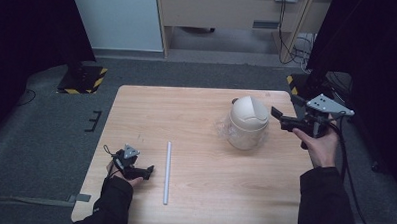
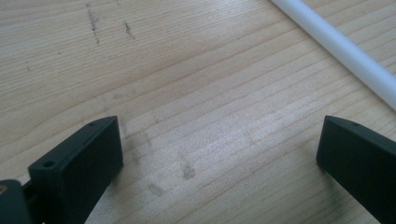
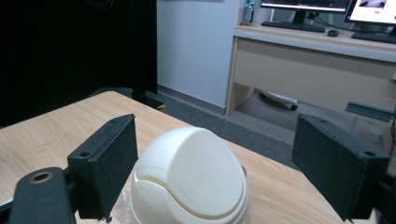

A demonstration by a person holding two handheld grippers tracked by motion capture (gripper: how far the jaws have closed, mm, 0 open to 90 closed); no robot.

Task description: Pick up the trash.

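Note:
A cream bin with a domed swing lid (image 1: pixel 248 122) stands on the right half of the wooden table (image 1: pixel 197 102), with clear plastic bunched at its base. My right gripper (image 1: pixel 284 109) hovers just right of the lid, open. In the right gripper view the lid (image 3: pixel 191 182) sits low between the two wide-apart jaws, apart from both, and the gripper (image 3: pixel 217 140) holds nothing. A white rod (image 1: pixel 167 172) lies flat at the front left. My left gripper (image 1: pixel 143 172) rests low beside it, open and empty (image 2: pixel 219 140), with the rod (image 2: pixel 345 49) at the upper right.
Bare wood lies between the rod and the bin. The table's right edge is close behind my right hand. Beyond the far edge are grey floor, a striped stand base (image 1: pixel 82 78), a desk (image 3: pixel 317 51) and dark curtains on both sides.

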